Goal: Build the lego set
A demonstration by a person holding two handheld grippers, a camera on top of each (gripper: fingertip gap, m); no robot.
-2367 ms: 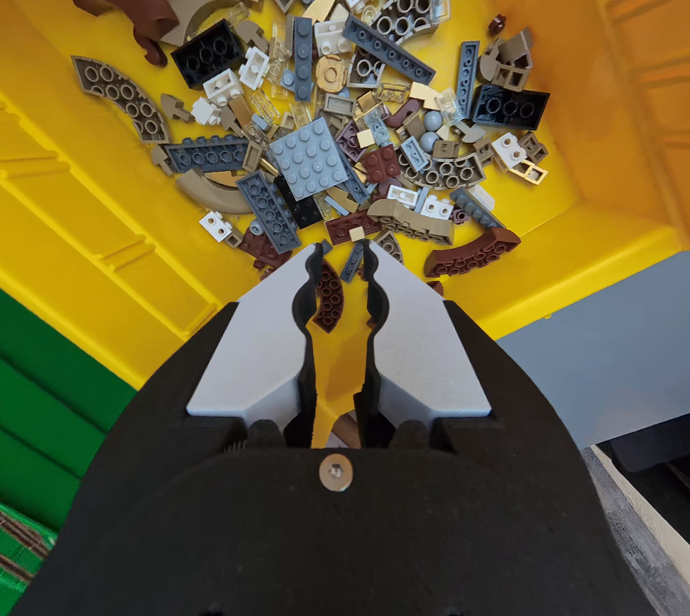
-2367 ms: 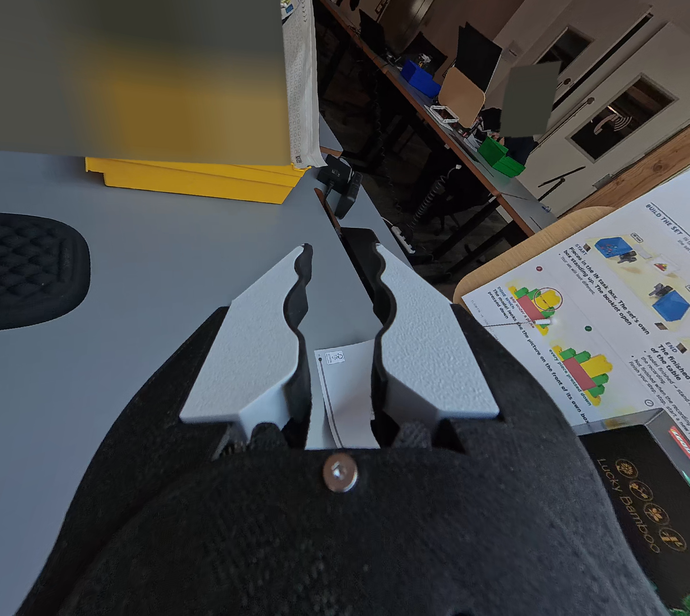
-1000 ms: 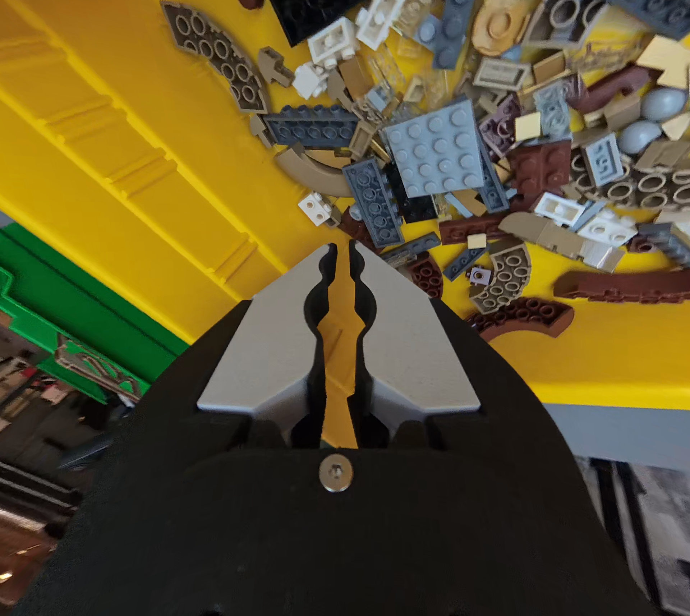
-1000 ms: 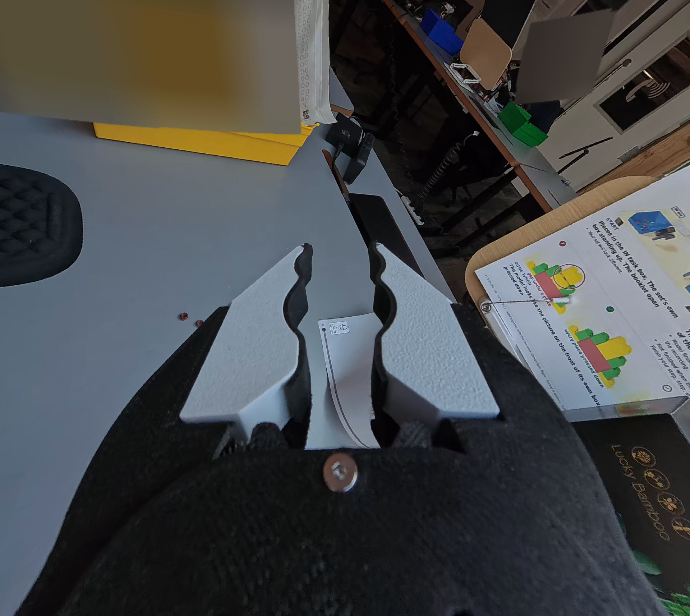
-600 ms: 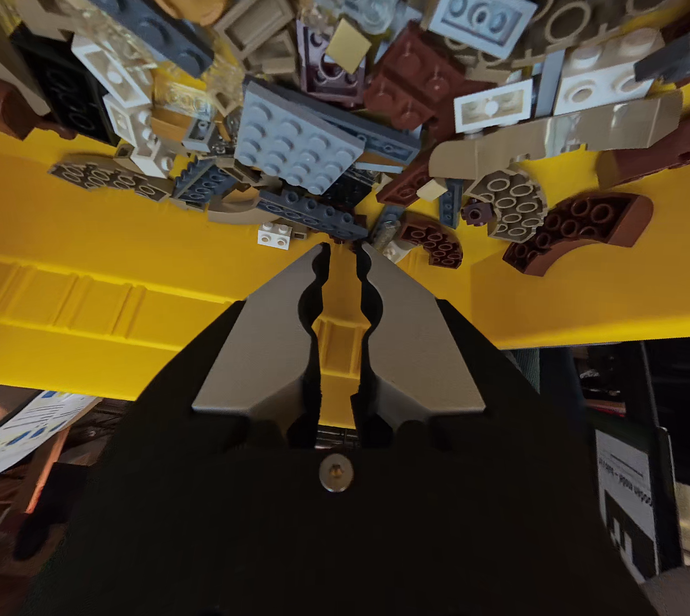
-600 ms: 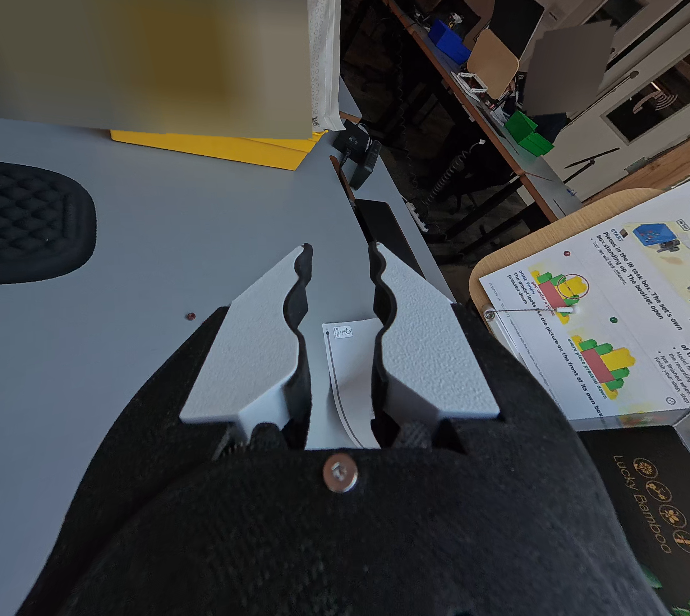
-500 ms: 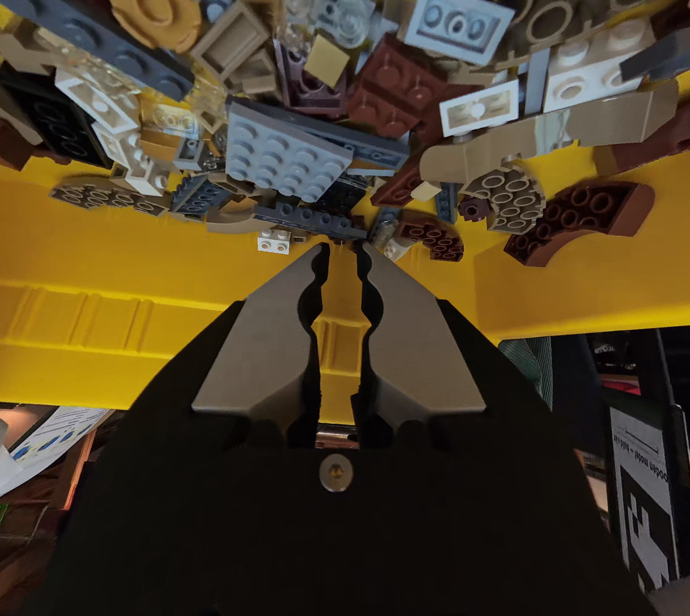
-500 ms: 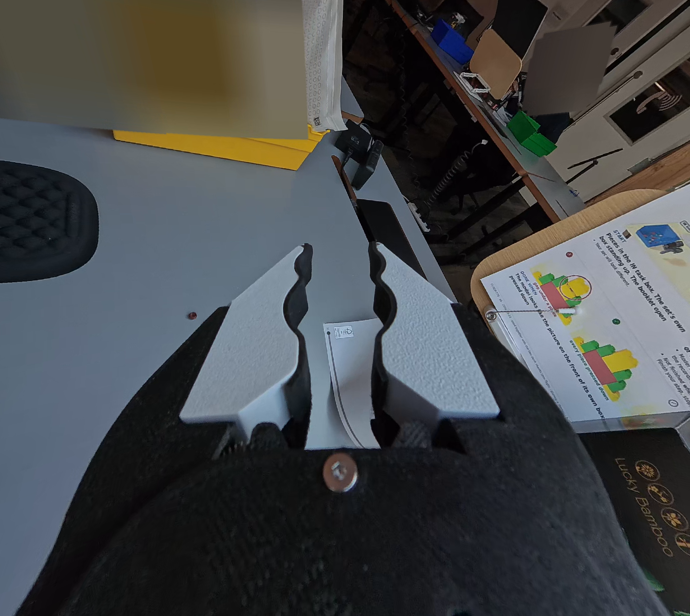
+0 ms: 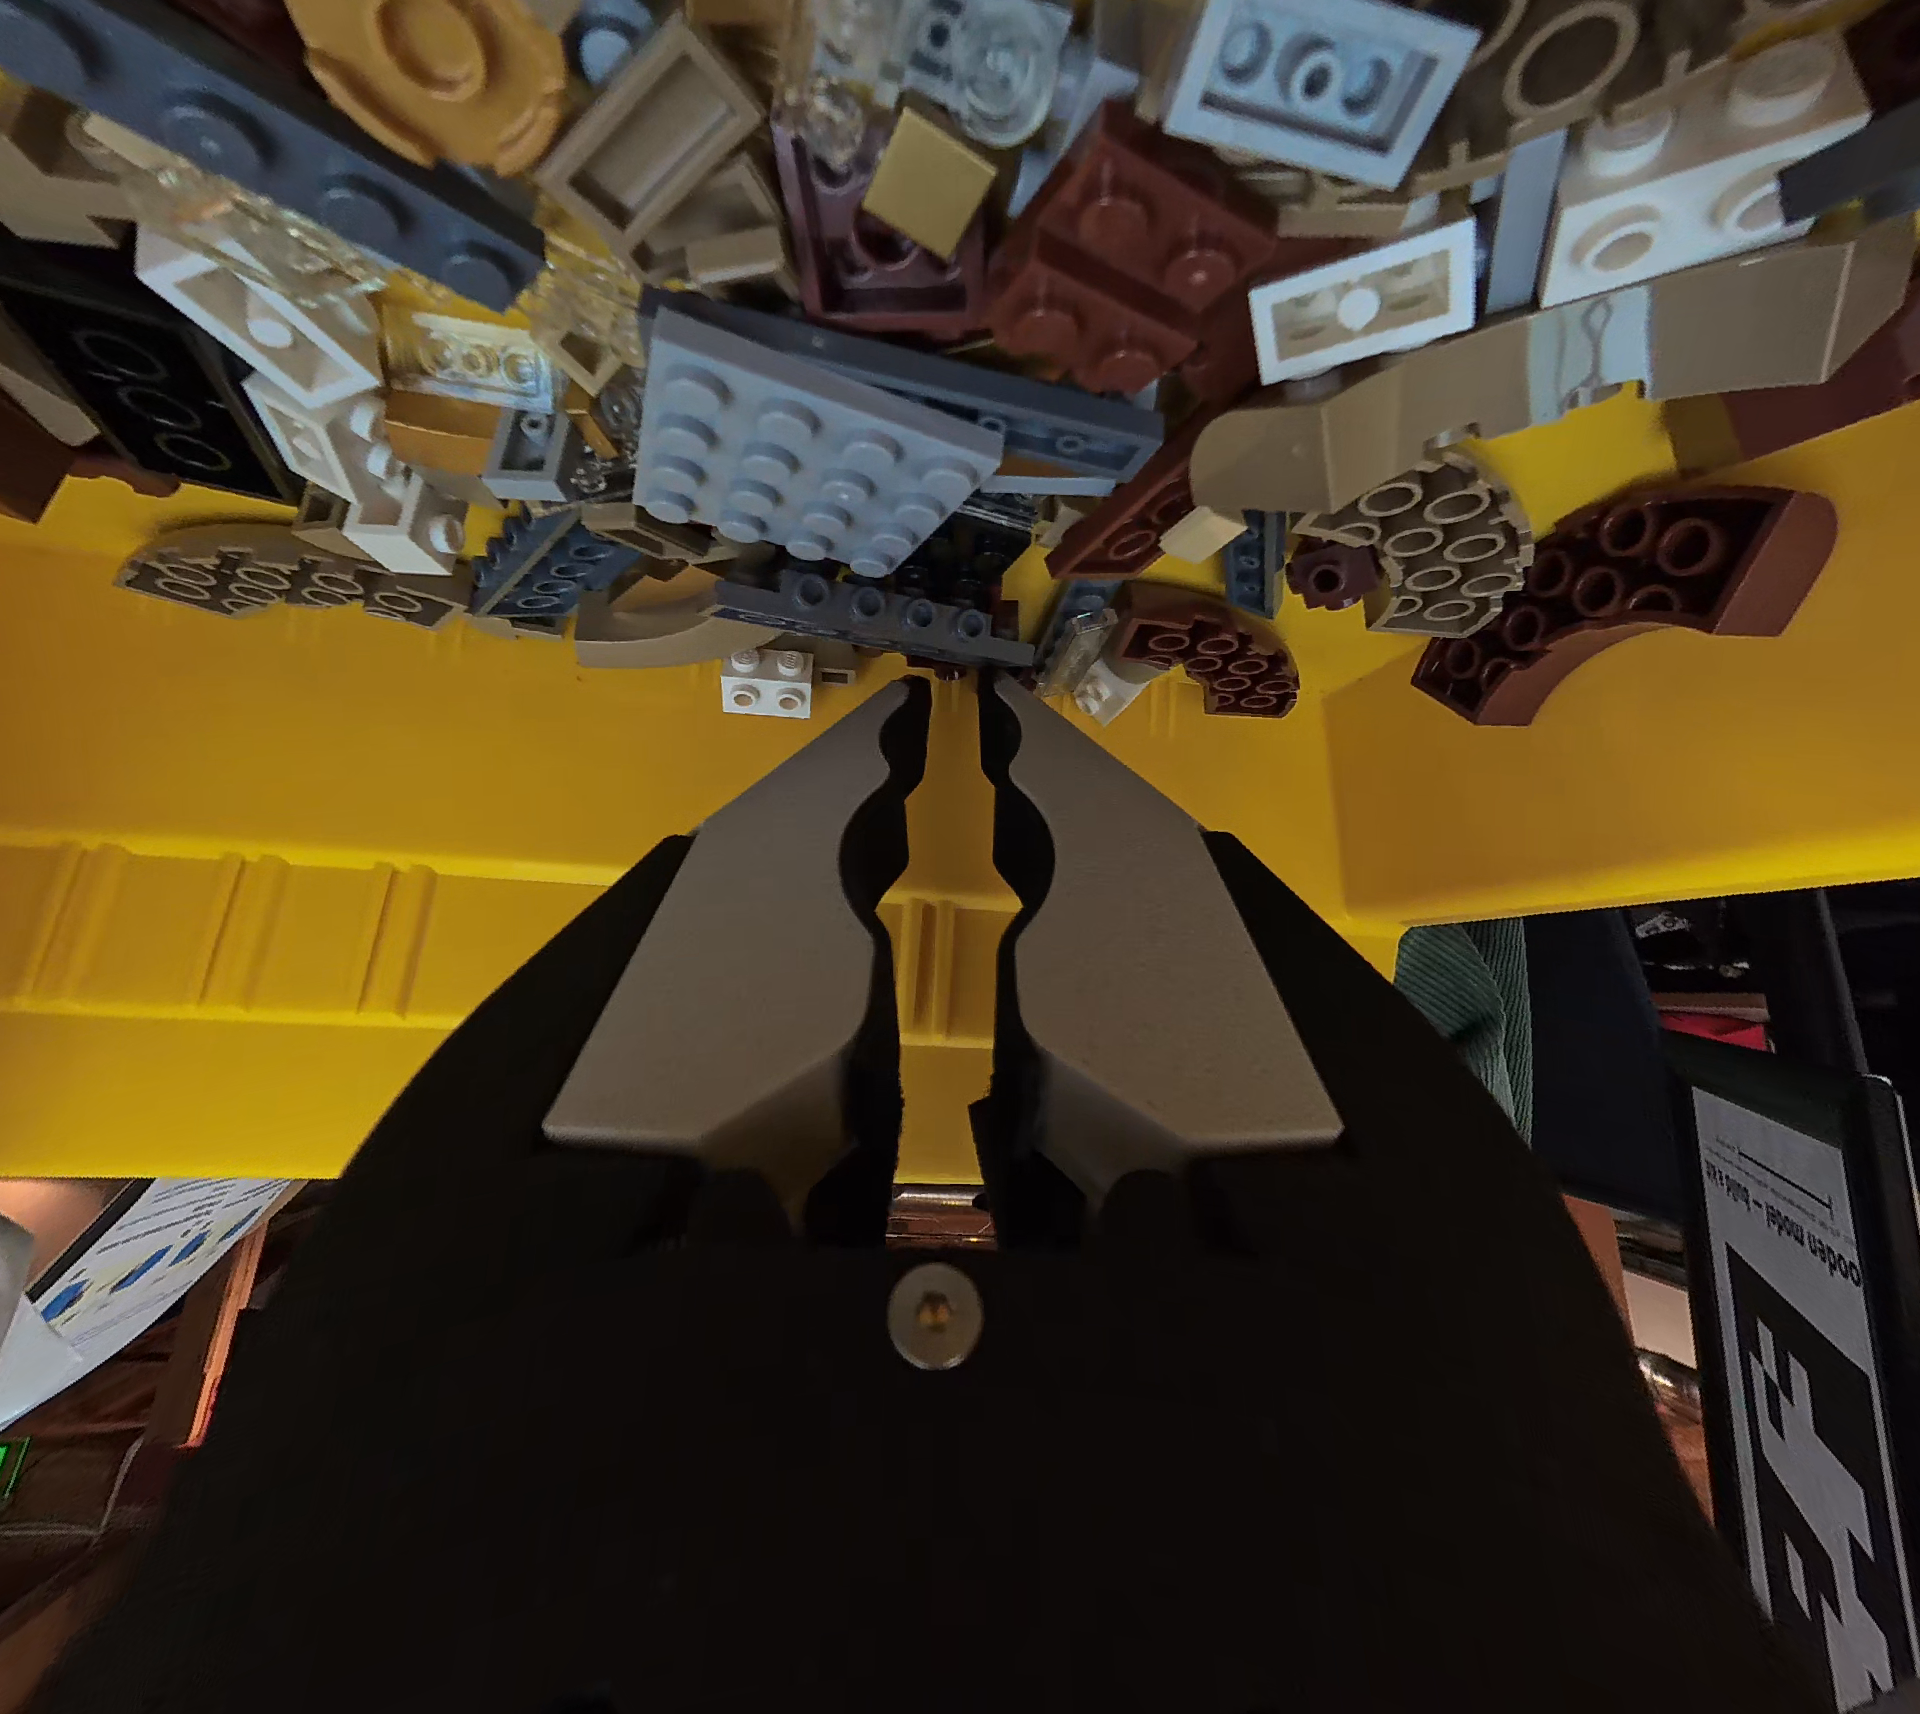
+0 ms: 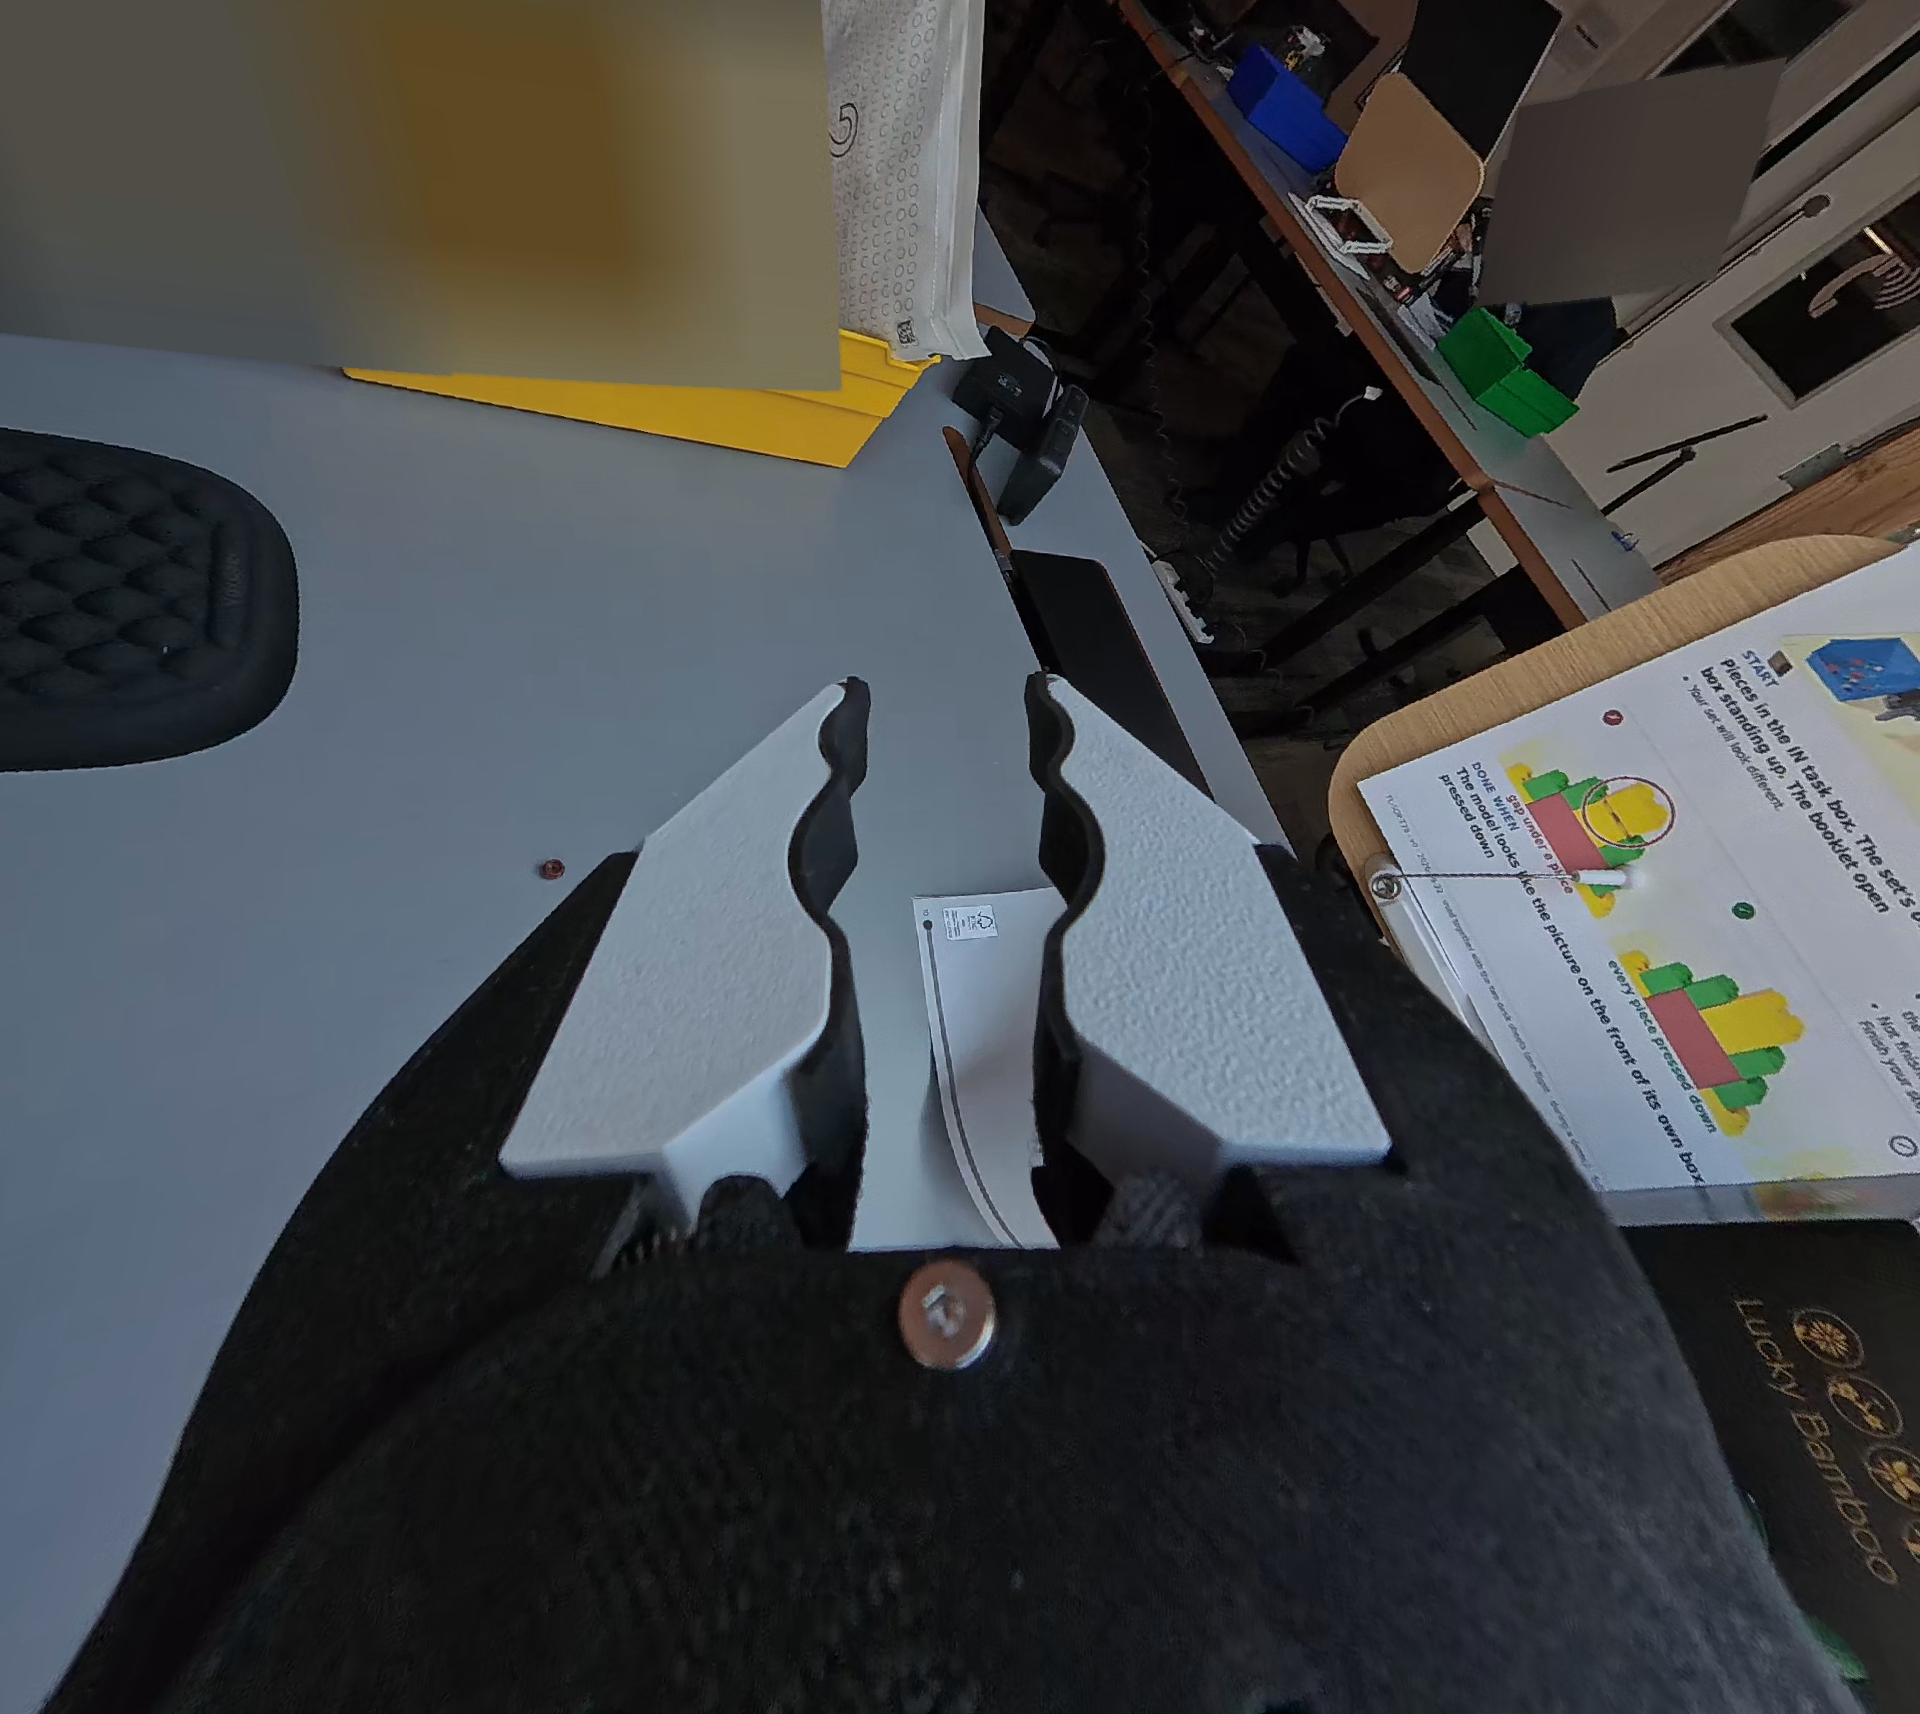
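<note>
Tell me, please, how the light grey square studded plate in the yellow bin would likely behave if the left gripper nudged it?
The light grey plate looks rigid, so it should not flex. It lies tilted on other bricks, not flat on the yellow bin, so a nudge from the left gripper would probably rock or slide it. Thin and small, it is likely light.

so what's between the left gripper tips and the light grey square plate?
Left wrist view: a dark grey studded strip lies between the left gripper and the light grey plate, partly under it.
</note>
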